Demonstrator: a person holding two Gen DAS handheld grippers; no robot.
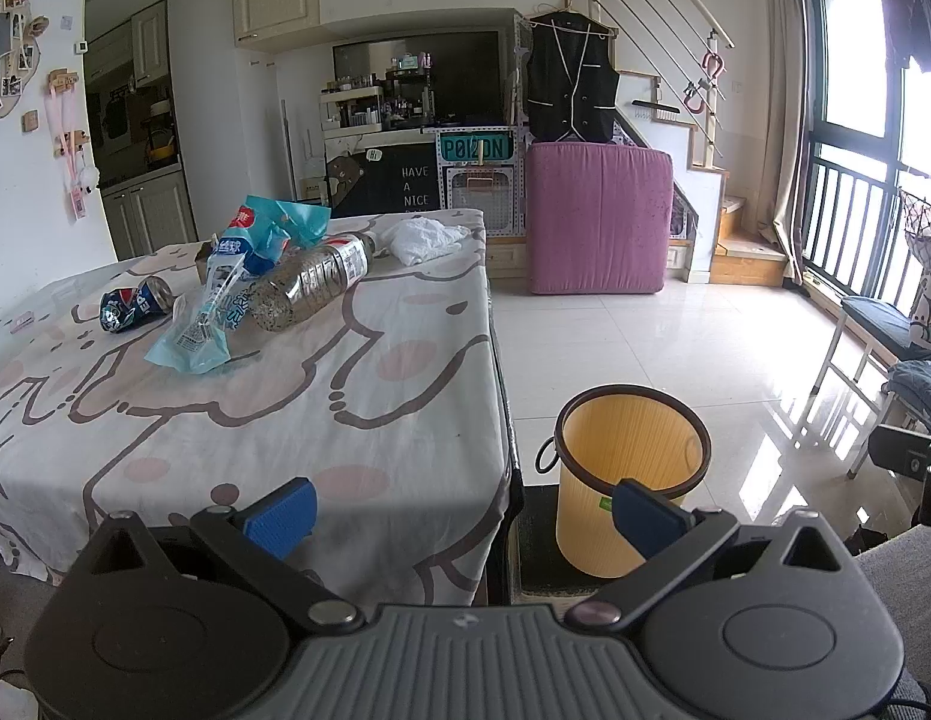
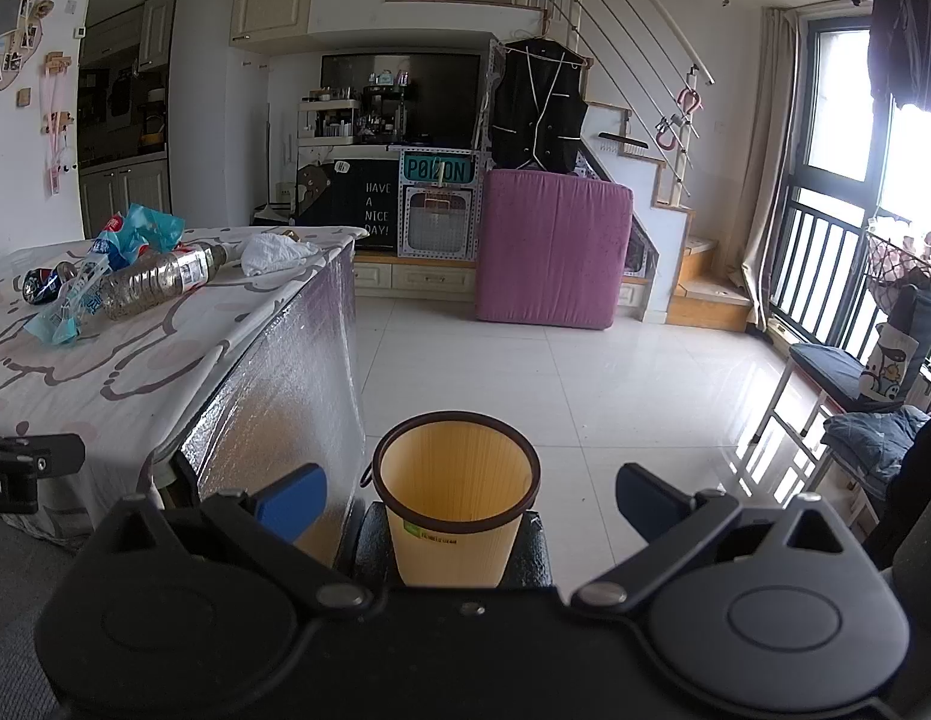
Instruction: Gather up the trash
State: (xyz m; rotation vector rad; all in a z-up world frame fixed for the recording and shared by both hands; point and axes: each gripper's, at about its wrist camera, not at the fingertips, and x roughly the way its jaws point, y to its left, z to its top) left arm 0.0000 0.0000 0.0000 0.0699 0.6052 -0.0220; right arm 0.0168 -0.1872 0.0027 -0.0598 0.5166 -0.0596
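Both sets of fingers are gaping empty; left gripper (image 1: 462, 510) is facing the bottle (image 1: 312, 288) lying diagonally far-left on the bench (image 1: 357, 420), nearer than right gripper (image 2: 471, 498).

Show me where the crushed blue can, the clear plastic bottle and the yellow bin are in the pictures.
crushed blue can (image 1: 134, 303), left wrist view, on its dented blue side.
clear plastic bottle (image 1: 312, 282), left wrist view, on the middle of its body.
yellow bin (image 2: 450, 546), right wrist view, on its front outer wall.
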